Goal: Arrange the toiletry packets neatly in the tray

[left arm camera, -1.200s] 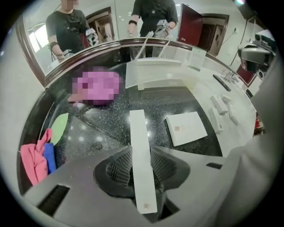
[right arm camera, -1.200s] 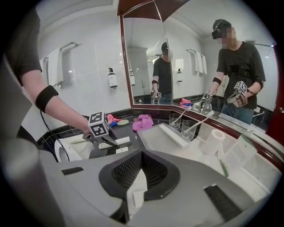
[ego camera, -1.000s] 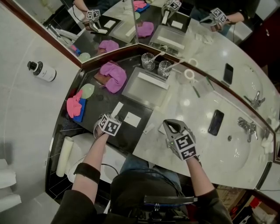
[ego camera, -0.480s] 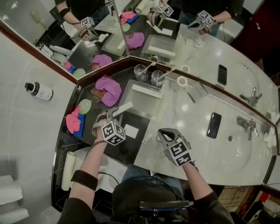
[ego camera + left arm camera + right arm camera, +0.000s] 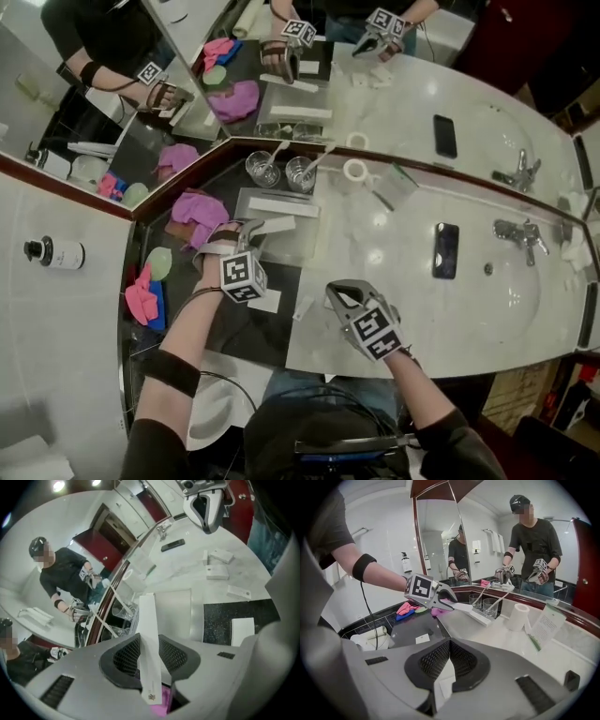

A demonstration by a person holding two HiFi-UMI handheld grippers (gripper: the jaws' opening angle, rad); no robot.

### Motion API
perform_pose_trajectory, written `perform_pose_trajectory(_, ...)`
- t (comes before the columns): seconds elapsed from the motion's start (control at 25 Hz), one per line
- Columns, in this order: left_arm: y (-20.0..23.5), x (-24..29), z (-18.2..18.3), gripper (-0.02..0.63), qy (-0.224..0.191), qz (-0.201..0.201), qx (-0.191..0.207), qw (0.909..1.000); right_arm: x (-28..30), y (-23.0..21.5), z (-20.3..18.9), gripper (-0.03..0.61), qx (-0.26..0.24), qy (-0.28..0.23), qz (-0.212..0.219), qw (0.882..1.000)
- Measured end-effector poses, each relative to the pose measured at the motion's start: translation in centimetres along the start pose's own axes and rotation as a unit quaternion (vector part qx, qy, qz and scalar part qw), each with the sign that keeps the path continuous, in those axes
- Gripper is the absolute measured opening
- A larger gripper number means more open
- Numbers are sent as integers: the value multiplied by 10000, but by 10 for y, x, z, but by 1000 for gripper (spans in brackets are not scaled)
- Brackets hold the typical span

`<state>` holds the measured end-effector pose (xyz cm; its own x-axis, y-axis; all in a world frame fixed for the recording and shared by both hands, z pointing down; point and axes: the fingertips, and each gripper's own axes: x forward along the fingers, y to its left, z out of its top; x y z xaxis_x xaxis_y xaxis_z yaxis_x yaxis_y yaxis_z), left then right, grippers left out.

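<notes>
Step in hand: we judge this to be placing. The left gripper (image 5: 247, 232) is clenched on a long white packet (image 5: 150, 639), which it carries above the near edge of the tray (image 5: 291, 242).
Task's things: one long packet (image 5: 281, 205) already lies along the tray's far side. A flat packet (image 5: 265, 300) sits on the black counter, and three small packets (image 5: 217, 572) lie loose on the pale counter.
Right gripper (image 5: 336, 292): jaws pressed together on a thin white packet (image 5: 443, 684), and it hovers over the pale counter edge, apart from the tray.
How to do it well: we would turn the held packet parallel to the one in the tray. We would lower it just beside that one, flat to the tray floor, and only then let the jaws part.
Caution: the two glasses (image 5: 281, 172) stand just behind the tray, so the packet's far end should stay short of them.
Change from a second ago: the left gripper was down at the black counter by the flat packets. It has since lifted, rolled and travelled to the tray with the long packet.
Unchanged: the right gripper has kept its place and its grip.
</notes>
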<state>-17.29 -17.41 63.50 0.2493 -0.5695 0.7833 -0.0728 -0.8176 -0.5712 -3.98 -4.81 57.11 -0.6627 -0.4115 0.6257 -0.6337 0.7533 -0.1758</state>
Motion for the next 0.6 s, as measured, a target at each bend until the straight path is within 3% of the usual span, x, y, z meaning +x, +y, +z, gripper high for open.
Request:
perform_pose_trajectory(0.16, -2, 21, 10, 123, -236, -179, 546, 9981, -2, -3, -12, 18, 186, 18, -157, 9997)
perform_pose_trajectory(0.6, -6, 52, 27, 123, -818, -739, 983, 9890, 0, -7, -46, 18, 618, 124, -404, 9972)
